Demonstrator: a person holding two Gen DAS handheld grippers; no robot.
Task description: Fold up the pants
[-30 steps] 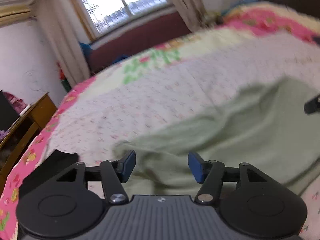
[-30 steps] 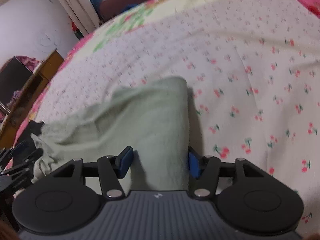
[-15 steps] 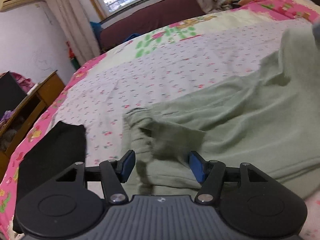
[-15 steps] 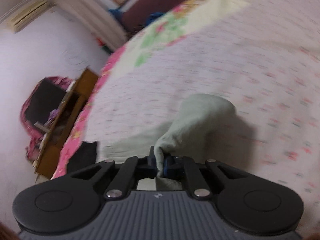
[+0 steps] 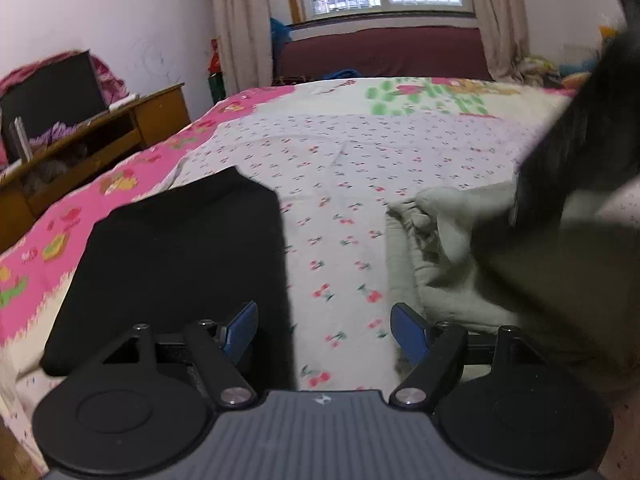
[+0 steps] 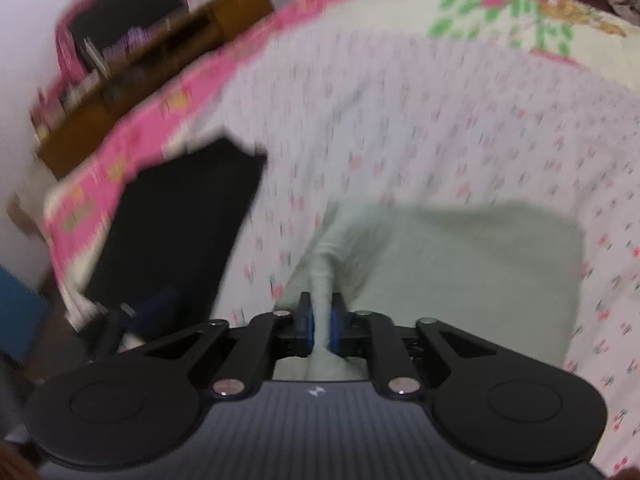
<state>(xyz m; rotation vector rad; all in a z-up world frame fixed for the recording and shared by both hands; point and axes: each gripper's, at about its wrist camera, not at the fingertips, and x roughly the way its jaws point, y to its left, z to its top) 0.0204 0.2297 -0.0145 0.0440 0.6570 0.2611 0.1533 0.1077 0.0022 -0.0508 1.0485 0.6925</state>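
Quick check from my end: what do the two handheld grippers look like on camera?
Both match: left gripper and right gripper have black linkage fingers with blue pads, silver pivot screws, round black discs either side, and a ribbed grey body bearing a small white logo.

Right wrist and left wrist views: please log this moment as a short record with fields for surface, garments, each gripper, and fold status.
surface: bed with cherry-print sheet
task garment: pale green pants, lying bunched on the sheet
other garment: black folded garment, to the left of the pants, apart from them
left gripper: jaws opening, only sheet between them
right gripper: pads pinch a ridge of the pants, jaws easing apart
view quality: right wrist view blurred
fold status: not finished; waistband end rumpled
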